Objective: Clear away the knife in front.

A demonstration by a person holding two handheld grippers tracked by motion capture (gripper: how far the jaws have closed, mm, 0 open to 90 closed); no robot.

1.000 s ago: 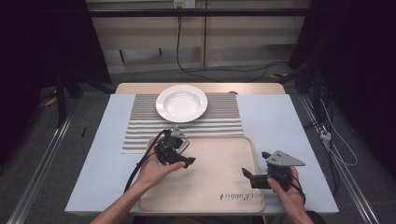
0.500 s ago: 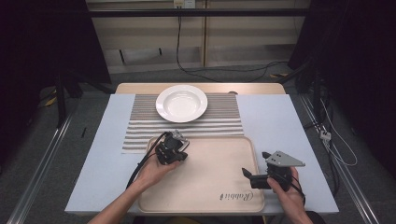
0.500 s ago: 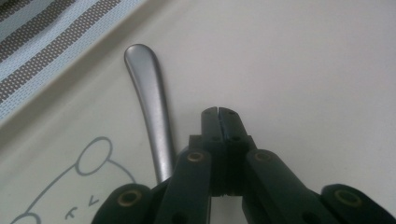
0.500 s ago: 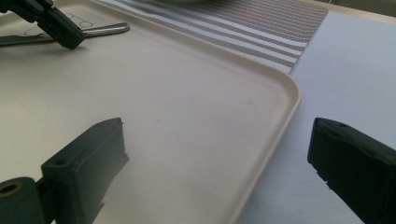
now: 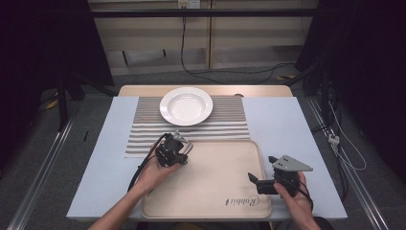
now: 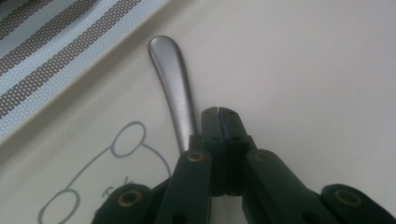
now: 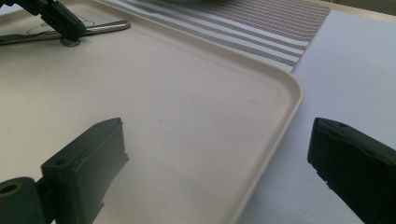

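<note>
Spoon handle (image 6: pixel 173 84) lies flat on the tray (image 5: pixel 215 191) just beside the left gripper (image 6: pixel 218 112), whose jaws are together on nothing, so lifting now would probably leave it behind.

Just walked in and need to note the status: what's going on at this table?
A person works with a handheld gripper in each hand over a beige plastic tray. The left gripper has just closed; its jaws meet beside the handle of a silver metal utensil lying on the tray, apparently not clamping it. The right gripper waits open at the tray's right edge. A white round plate sits on a striped placemat beyond the tray.
</note>
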